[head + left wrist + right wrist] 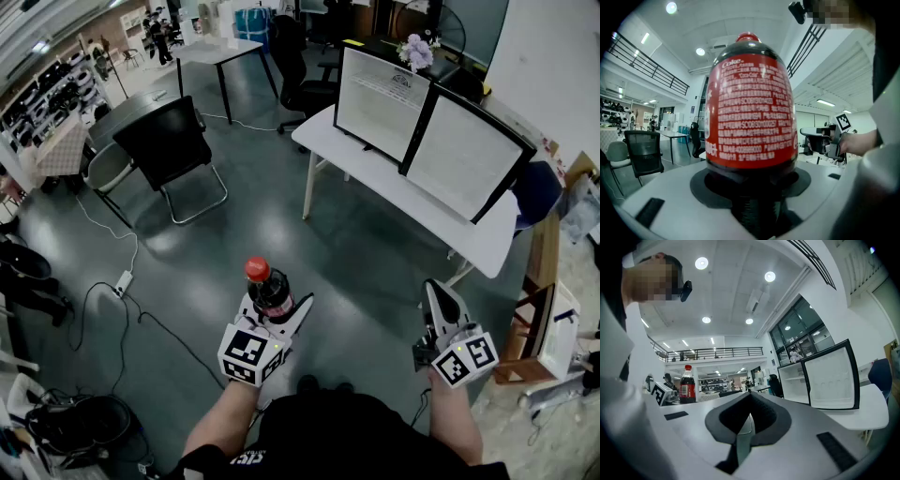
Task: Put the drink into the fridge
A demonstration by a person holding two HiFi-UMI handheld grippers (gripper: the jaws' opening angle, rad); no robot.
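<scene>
Your left gripper pinches the cola bottle, its label legible only in the left gripper view. Your right gripper is pressed together, empty. The open fridge stands at one o'clock.

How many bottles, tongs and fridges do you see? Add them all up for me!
Cola bottle: 1
Tongs: 2 (left tongs gripping the bottle, right tongs shut and empty)
Fridge, door open: 1
Total: 4
</scene>
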